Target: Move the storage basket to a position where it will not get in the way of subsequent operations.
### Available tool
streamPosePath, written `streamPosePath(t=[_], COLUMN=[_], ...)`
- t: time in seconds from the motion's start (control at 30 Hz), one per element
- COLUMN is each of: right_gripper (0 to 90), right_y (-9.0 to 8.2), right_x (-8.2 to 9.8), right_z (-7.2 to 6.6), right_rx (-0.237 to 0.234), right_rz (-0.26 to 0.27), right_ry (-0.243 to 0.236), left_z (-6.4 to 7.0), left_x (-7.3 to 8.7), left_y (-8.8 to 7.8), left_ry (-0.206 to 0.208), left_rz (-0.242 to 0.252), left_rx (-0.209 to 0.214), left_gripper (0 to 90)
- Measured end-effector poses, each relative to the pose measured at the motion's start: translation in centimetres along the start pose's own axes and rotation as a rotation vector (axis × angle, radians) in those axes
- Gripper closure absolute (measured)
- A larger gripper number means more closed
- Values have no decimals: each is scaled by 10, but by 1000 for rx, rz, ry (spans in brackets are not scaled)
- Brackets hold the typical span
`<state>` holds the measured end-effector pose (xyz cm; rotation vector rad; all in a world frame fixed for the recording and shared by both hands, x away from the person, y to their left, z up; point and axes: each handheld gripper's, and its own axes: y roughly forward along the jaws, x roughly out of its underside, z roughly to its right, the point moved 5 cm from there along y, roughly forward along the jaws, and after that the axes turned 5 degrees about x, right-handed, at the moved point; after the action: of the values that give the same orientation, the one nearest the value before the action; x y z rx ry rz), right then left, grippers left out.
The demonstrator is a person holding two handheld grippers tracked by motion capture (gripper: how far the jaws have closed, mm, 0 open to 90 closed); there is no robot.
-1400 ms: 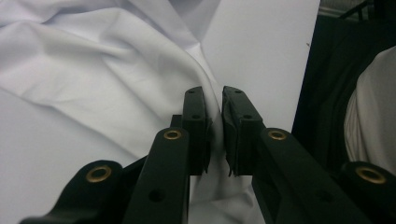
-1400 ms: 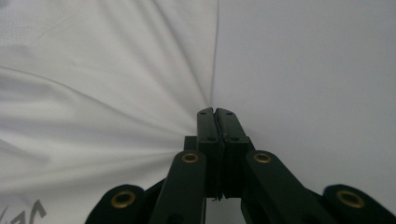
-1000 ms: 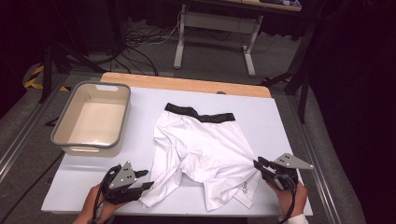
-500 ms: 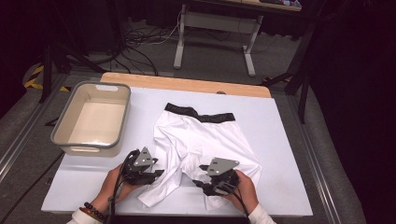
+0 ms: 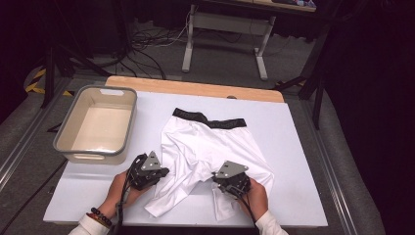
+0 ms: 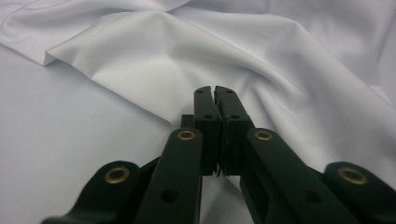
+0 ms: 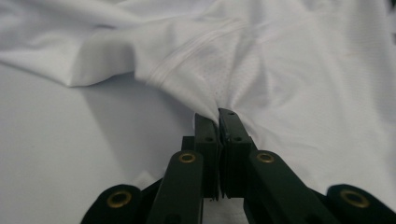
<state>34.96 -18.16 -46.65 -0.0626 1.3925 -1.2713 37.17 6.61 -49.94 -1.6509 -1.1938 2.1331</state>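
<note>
White shorts (image 5: 210, 142) with a black waistband (image 5: 210, 119) lie flat on the white table (image 5: 293, 147), legs toward me. My left gripper (image 5: 164, 172) sits at the outer edge of the left leg. Its jaws have just been closing and now stand shut (image 6: 215, 89) with a fold of the white cloth (image 6: 163, 51) pinched at their tips. My right gripper (image 5: 216, 177) is at the inner part of the right leg. Its jaws have just been closing too and are shut (image 7: 218, 112) on the fabric (image 7: 303, 70), with creases running into the tips.
A grey rectangular bin (image 5: 78, 147) stands at the table's left side, with nothing in it. A wooden strip (image 5: 195, 88) runs along the far edge. Bare table surface lies right of the shorts and along the front edge.
Both hands came inward to the shorts, the right one farther, from the table's right edge. Both pairs of jaws stood open before and are now shut on the cloth.
</note>
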Motion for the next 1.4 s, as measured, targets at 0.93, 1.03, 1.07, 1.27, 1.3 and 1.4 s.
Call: streamPosePath(t=[0.93, 1.03, 1.07, 1.27, 1.3, 1.4], right_gripper=[596, 579, 567, 534, 522, 459], right_y=[-49, -62, -66, -74, -71, -55], right_x=[20, 22, 23, 32, 34, 41], right_z=[51, 44, 42, 9, 0, -26], right_rx=[160, 167, 168, 60, 37, -64], right_rz=[143, 156, 158, 165, 149, 84], right_ry=[207, 204, 203, 189, 175, 137], left_z=[76, 105, 113, 123, 121, 113], left_x=[-35, -36, -36, -28, -26, -22], left_y=[-31, -19, -13, 17, 21, 28], left_ry=[196, 265, 278, 299, 293, 182], left_rz=[178, 135, 113, 0, -21, -30], left_rx=[88, 179, 204, 229, 222, 227], left_gripper=[549, 538, 528, 537, 570, 741])
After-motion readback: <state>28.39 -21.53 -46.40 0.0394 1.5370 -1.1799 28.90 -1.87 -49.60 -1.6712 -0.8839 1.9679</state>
